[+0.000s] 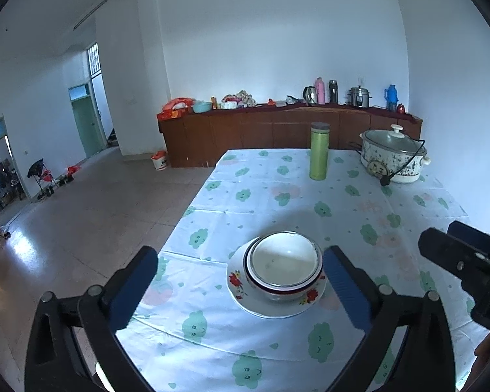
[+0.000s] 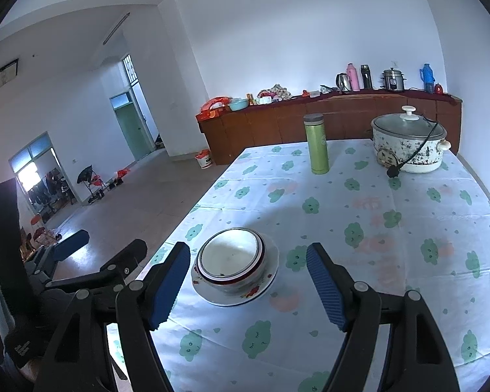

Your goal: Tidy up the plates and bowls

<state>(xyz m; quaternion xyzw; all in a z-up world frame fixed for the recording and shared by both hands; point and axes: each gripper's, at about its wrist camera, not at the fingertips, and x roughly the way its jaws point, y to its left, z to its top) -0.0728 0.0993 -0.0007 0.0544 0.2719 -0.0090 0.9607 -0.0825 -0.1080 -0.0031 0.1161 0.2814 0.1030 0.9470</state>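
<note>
Nearby, green flask (image 1: 319,152), lidded cooker (image 1: 393,154) (corded), well behind stacked bowls (image 1: 284,266)

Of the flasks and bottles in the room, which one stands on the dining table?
The green flask with the grey lid. It alone stands on the tablecloth, near the lidded cooker; the pink, dark and blue ones stand on the brown cabinet.

Both fisheye views look forward and slightly down along their own gripper fingers, from low and close over the surface (image 1: 277,202). The left wrist view has the stacked bowls (image 1: 284,263) centred; the right wrist view shows them (image 2: 232,256) left of centre. Both share the green flask (image 1: 319,152) and the far sideboard (image 2: 326,114).
</note>
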